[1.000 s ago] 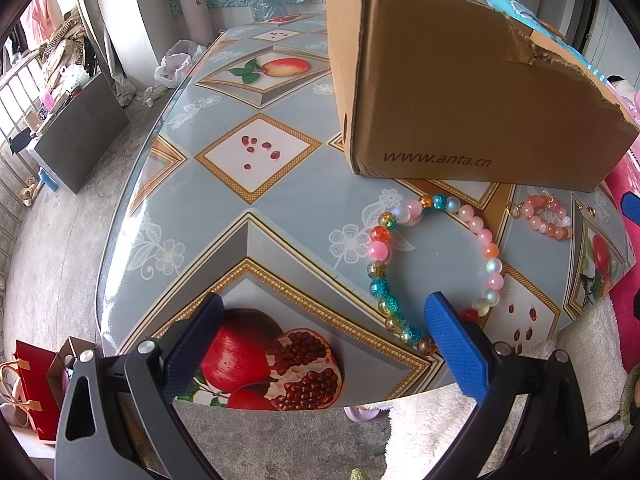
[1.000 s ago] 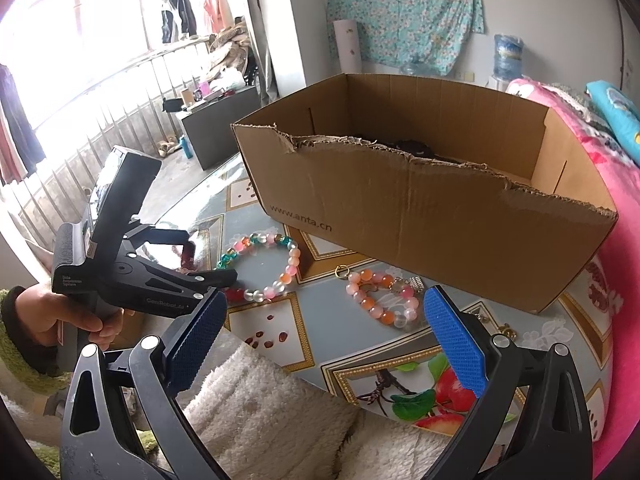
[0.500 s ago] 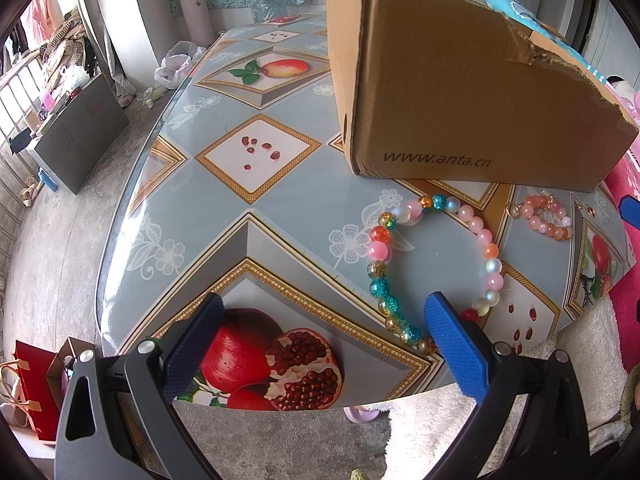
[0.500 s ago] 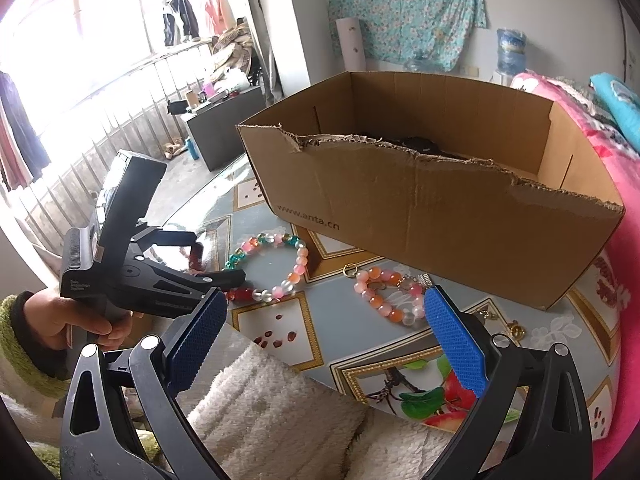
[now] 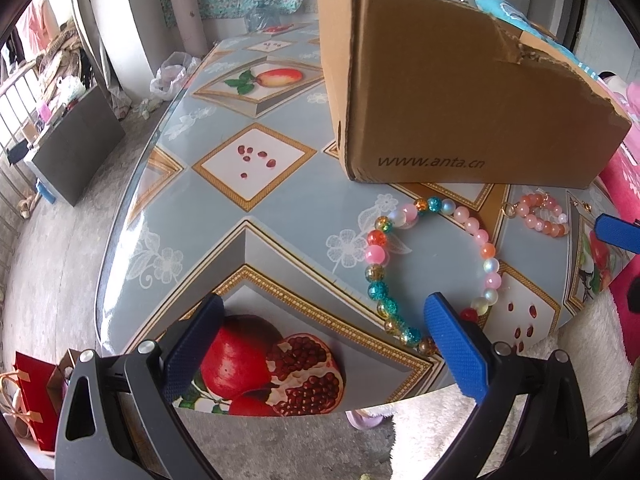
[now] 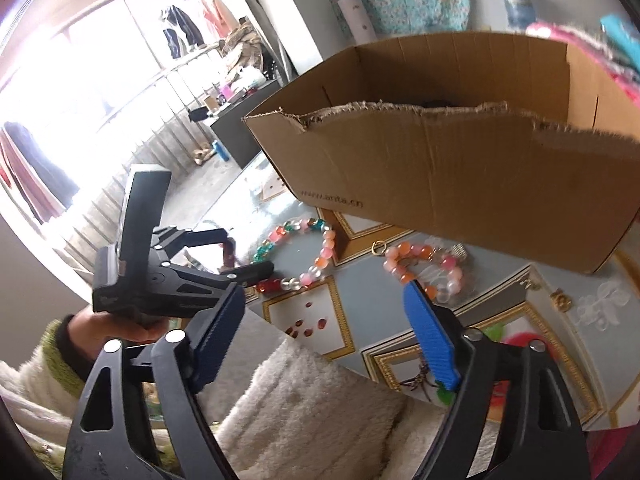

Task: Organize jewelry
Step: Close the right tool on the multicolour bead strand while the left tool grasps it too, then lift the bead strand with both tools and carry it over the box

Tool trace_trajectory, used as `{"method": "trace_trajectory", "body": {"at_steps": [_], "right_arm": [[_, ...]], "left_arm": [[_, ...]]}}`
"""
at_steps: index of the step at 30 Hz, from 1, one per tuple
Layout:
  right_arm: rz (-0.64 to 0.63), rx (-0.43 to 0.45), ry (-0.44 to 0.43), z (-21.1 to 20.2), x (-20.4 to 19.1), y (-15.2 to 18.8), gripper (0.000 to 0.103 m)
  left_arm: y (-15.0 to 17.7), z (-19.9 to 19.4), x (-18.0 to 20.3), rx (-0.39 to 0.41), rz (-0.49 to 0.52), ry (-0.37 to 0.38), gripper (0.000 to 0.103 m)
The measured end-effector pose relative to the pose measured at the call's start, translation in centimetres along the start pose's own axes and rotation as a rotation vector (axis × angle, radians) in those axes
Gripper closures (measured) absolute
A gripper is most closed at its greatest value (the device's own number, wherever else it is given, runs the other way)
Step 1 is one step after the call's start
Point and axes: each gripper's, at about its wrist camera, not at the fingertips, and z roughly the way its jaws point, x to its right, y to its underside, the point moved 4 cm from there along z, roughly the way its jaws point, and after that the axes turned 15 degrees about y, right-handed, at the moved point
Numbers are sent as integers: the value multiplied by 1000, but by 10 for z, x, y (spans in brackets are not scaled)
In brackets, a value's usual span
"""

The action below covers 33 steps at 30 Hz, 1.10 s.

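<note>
The big brown box (image 6: 460, 168) is the thing to find places by. Out to the left of it, low by the table's (image 5: 192, 216) near edge, the left gripper (image 5: 324, 344) hangs with its blue fingers (image 5: 456, 352) wide apart and nothing between them. The big bead ring (image 5: 432, 272), with pink, teal and orange beads, lies flat on the table in front of the box, and its near end sits just by the left gripper's right finger.

Further right, also in front of the box, lies the small pink bracelet (image 6: 424, 272), bunched up in a little pile with a gold ring at one end. The right gripper (image 6: 324, 340) points toward it from the near side. Its jaws have just been closing a bit, but they are open with only air between them.

I think the picking up has not started yet. The right gripper is lining up on the small bracelet. Next it must go down over the beads, squeeze them, lift, and drop them in the box.

The inside of the box is mostly hidden; something dark is in there, but I cannot tell what. A tiny gold thing (image 6: 560, 298) lies on the table near the box's right end, too small to name
</note>
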Motion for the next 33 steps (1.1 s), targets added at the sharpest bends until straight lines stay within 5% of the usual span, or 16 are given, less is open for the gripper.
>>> {"method": "trace_trajectory", "body": {"at_steps": [3, 14, 33], "right_arm": [[-1, -26, -10, 7, -3, -1, 40], [-69, -73, -8, 41, -36, -21, 65], [-179, -86, 220, 66, -47, -24, 95]], "left_arm": [[0, -2, 3, 26, 26, -5, 7], [-6, -7, 11, 87, 96, 88, 50], [-19, 8, 25, 97, 198, 100, 93]]}}
